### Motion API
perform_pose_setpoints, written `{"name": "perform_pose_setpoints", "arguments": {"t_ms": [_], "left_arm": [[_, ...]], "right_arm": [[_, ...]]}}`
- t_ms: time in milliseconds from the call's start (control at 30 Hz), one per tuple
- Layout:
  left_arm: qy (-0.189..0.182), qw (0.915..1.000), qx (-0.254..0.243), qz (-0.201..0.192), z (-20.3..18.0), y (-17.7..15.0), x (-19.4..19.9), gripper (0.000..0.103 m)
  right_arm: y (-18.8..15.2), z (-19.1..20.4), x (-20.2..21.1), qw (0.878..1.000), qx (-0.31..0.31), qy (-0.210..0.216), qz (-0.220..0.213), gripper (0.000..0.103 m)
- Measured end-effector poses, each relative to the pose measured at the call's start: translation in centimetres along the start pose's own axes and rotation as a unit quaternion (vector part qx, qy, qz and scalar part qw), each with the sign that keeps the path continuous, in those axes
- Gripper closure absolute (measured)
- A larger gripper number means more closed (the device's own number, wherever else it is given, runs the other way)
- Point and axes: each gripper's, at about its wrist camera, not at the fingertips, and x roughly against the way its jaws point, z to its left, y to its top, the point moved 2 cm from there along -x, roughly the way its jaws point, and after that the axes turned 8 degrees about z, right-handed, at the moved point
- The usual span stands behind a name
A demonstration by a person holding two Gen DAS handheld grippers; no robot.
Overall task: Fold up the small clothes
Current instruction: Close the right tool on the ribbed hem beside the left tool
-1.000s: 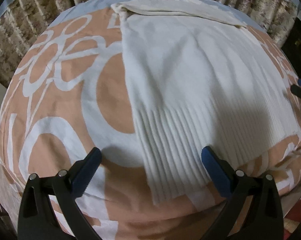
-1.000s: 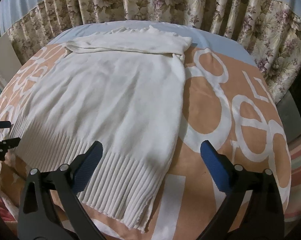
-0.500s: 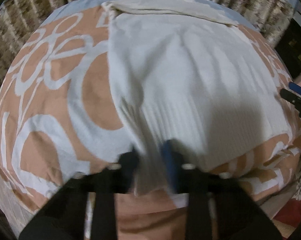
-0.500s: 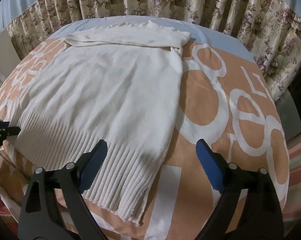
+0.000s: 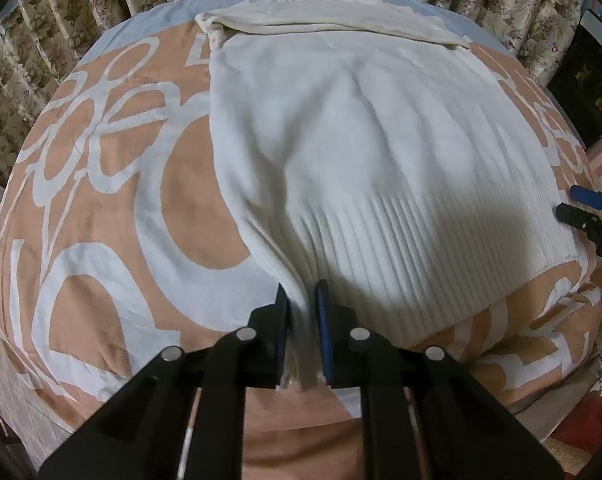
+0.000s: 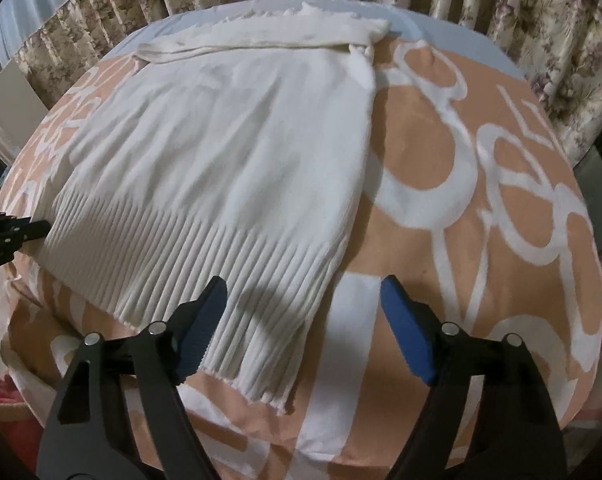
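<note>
Left gripper (image 5: 303, 312): clamped on the ribbed hem's left corner of the white knitted sweater (image 5: 361, 152), which lies flat across the peach-and-white patterned bedspread (image 5: 101, 220). Right gripper (image 6: 303, 320): jaws spread, straddling the hem's right corner.

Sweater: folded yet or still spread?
Mostly spread. The sweater body lies flat on the bedspread, only sleeves folded across the top. Left gripper pinches its ribbed hem corner; right gripper open.

The left gripper (image 5: 302, 312) has its fingers (image 5: 323, 320) closed on the ribbed hem corner of the white sweater (image 5: 361, 152), at 6 o'clock on the orange bedcover (image 5: 81, 200).
</note>
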Motion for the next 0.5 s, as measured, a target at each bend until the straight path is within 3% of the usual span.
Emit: {"name": "perform_pose_setpoints", "arguments": {"t_ms": [367, 500], "left_arm": [[-0.001, 1.0000, -0.001, 0.000, -0.2, -0.1, 0.1, 0.089], [-0.002, 1.0000, -0.005, 0.000, -0.2, 0.0, 0.0, 0.089]], "right_arm": [[-1.9, 1.3, -0.6, 0.999, 0.012, 0.041, 0.030, 0.025], [-1.8, 1.6, -0.7, 0.998, 0.024, 0.048, 0.035, 0.060]]}}
